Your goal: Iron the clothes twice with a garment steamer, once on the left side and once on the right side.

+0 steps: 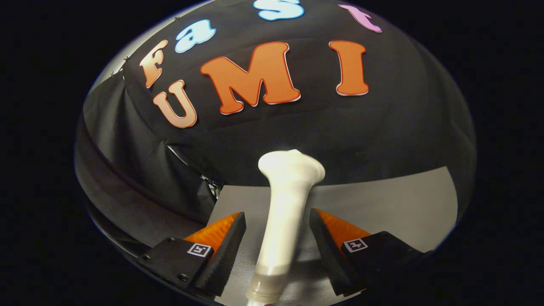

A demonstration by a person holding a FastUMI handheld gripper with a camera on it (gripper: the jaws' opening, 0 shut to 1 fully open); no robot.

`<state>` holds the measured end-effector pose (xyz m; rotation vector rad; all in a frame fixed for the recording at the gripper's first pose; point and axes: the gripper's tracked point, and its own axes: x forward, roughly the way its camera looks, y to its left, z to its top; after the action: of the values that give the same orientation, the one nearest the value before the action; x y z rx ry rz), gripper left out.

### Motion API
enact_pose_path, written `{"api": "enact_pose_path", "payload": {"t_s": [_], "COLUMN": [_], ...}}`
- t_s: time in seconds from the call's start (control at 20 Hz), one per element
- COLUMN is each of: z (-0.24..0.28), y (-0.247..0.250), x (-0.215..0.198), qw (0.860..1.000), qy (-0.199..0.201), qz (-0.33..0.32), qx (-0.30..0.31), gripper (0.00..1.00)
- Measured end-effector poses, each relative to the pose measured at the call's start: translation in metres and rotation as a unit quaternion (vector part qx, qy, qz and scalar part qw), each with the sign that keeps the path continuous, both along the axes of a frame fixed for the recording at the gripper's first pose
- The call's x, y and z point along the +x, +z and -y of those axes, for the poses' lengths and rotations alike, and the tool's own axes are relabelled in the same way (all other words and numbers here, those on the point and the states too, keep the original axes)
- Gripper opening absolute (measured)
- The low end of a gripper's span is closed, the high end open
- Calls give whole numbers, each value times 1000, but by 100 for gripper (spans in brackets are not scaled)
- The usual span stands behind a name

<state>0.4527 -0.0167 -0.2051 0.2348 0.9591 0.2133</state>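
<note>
The tongs (pixel 277 231) are standing apart, their two black-padded fingers (pixel 221 255) with orange backs spread wide on either side of the garment steamer (pixel 282 216) and not touching it; there is a clear gap between each pad and the white handle. The steamer is lying between the fingers, its pale handle running forward from a greyish collar at the near end, slightly tilted, and flaring into a rounded white head that is reaching just beyond the fingertips. Under it all, a grey surface (pixel 395 204) is stretching away and to the right. Beyond the steamer's head, the booth's black cloth wall (pixel 408 127) is hanging in folds, draping down past the surface's far edge on the left.
</note>
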Motion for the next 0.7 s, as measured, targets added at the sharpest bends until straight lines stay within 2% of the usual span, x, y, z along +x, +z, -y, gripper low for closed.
{"api": "enact_pose_path", "payload": {"t_s": [0.1,0.15,0.25,0.35,0.5,0.7], "z": [-1,2,4,8,9,18], "y": [-16,-19,-15,-16,-16,-3], "x": [-3,8,4,4,3,-4], "qw": [1000,1000,999,997,993,993], "qy": [-2,-11,-11,-36,-54,-75], "qz": [-22,-7,-16,-30,-28,12], "qx": [10,12,35,61,97,86], "gripper": [97,91,73,55,50,45]}}
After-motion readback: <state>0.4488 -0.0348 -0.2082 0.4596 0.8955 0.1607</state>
